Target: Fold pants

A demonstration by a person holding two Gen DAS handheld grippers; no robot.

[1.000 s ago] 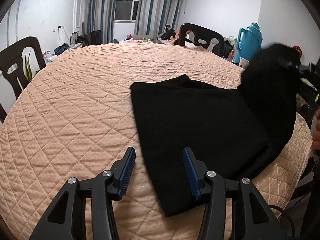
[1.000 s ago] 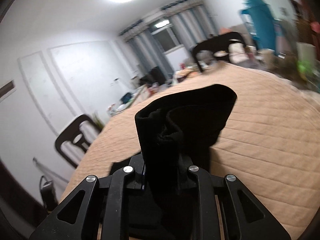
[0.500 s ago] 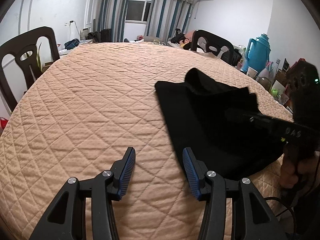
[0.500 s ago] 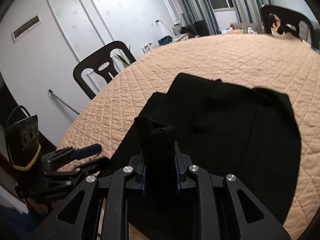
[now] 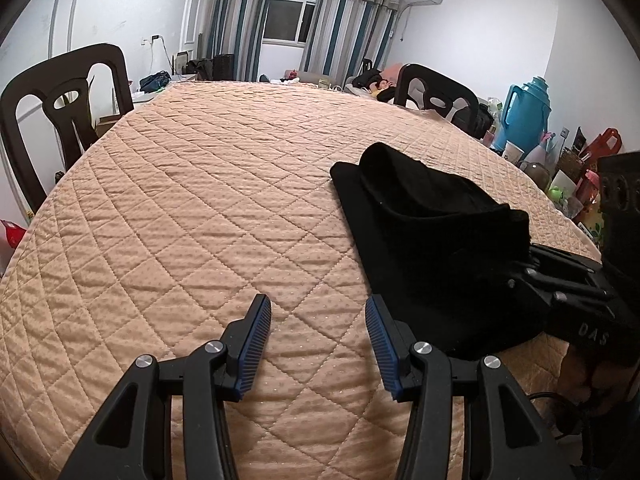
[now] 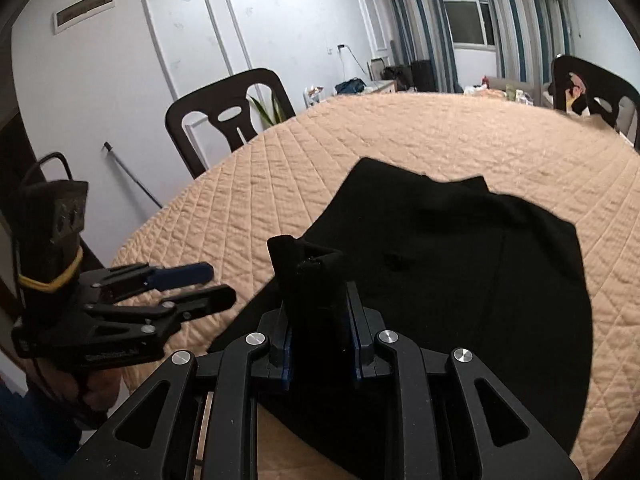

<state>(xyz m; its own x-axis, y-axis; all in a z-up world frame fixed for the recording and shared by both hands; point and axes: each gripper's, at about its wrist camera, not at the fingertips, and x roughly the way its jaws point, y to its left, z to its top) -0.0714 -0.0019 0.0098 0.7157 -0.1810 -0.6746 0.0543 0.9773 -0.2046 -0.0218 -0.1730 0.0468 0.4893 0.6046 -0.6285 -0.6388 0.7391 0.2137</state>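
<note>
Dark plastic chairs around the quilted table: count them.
2. One dark plastic chair stands at the quilted table's left edge, another at its far right. More may be hidden.

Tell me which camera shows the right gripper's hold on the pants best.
The right wrist view: the right gripper has a bunched fold of the black pants pinched between its blue pads. The left wrist view shows only that gripper's body from the side at the pants' edge, grip hidden.

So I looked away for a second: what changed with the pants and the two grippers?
The right gripper, which held a bunch of the pants high in the air, swung it over and down onto the rest of the cloth. Its jaws stay shut on the fabric. The left gripper stays open and empty over the quilted table.
</note>
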